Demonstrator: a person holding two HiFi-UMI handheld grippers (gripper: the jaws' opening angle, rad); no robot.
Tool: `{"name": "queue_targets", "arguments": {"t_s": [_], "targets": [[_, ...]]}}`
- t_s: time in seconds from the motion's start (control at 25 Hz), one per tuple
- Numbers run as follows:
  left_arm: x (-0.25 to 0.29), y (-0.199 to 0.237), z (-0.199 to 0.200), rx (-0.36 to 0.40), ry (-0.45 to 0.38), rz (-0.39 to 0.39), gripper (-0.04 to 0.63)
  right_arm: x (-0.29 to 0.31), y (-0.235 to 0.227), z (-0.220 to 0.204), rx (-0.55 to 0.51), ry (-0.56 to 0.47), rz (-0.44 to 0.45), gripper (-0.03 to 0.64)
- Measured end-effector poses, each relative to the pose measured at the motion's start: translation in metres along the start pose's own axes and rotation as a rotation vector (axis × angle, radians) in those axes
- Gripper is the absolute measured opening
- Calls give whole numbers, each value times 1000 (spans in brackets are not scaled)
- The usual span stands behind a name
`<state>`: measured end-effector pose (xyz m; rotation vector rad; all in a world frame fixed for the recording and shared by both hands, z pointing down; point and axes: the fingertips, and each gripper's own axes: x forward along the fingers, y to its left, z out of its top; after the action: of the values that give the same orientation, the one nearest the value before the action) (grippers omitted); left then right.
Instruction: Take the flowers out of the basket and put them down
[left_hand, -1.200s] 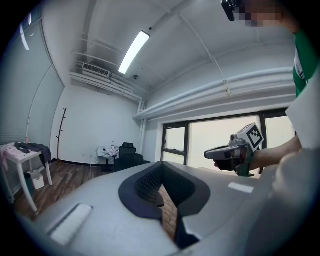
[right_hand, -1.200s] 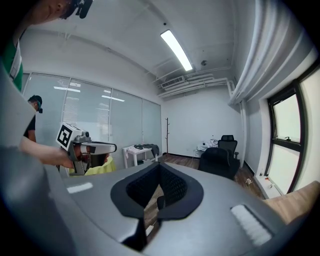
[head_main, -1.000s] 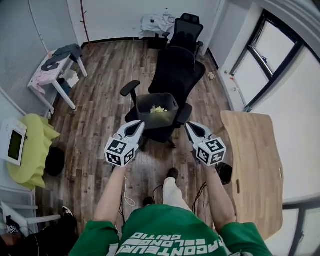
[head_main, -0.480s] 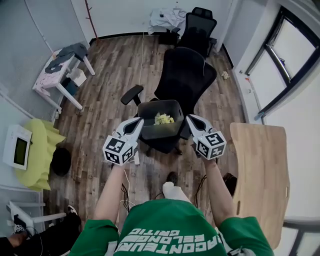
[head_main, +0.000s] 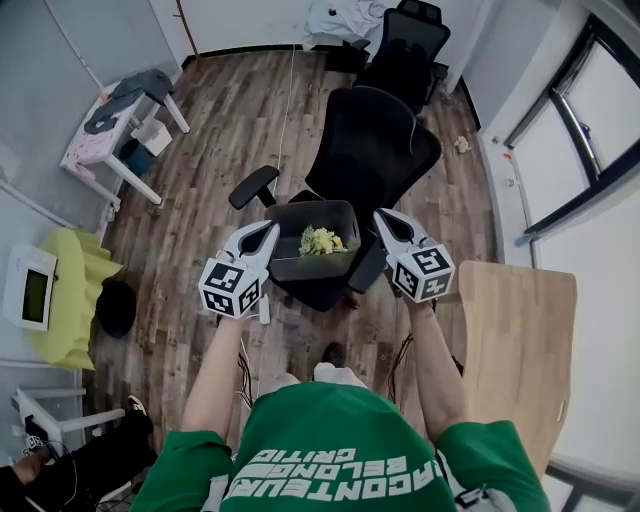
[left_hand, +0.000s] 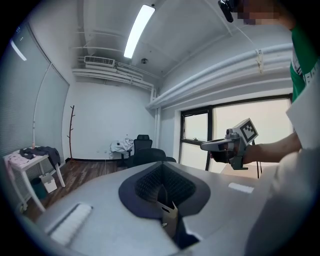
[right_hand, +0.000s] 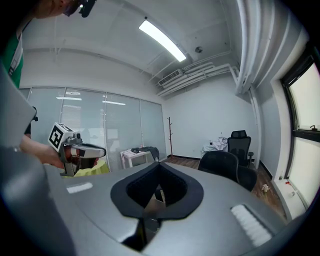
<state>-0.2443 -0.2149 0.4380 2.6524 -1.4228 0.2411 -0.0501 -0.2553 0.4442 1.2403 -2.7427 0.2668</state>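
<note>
Both hand-held grippers have closed in on the basket since a sec ago. Back then it sat ahead of their tips; now it's btwn them.

The left hand-held gripper (head_main: 268, 233) is just beside the left wall of the basket (head_main: 312, 268), and the right hand-held gripper (head_main: 386, 219) is just beside its right wall. Can't tell from the head view whether either tip touches it. Both have jaws pressed together w/ nothing btwn them; each gripper view shows its two grey shells meeting at a seam.

The flowers (head_main: 321, 241), a pale yellow-green bunch, lie inside the basket toward its right half. The basket is dark, boxy and open-topped, and sits on the seat of a black office chair (head_main: 375, 150).

A 2nd black chair (head_main: 412, 40) stands farther back near the wall, w/ a light cloth (head_main: 335, 15) just beside it. The floor (head_main: 230, 120) is wood planks. A light wooden surface (head_main: 515, 340) is at the person's right. A small white table (head_main: 105, 140) w/ dark cloth on it stands well off to the left.
</note>
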Motion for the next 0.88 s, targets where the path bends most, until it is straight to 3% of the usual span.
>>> {"name": "queue_targets", "arguments": {"t_s": [0.48,0.88], "targets": [[38,45,-17,-38,39,17,20,64,-27,-15,35,66,42,6],[121,113,-16,-92,-5,-57,20,144,-64,-21,20,134,-3,6]]}}
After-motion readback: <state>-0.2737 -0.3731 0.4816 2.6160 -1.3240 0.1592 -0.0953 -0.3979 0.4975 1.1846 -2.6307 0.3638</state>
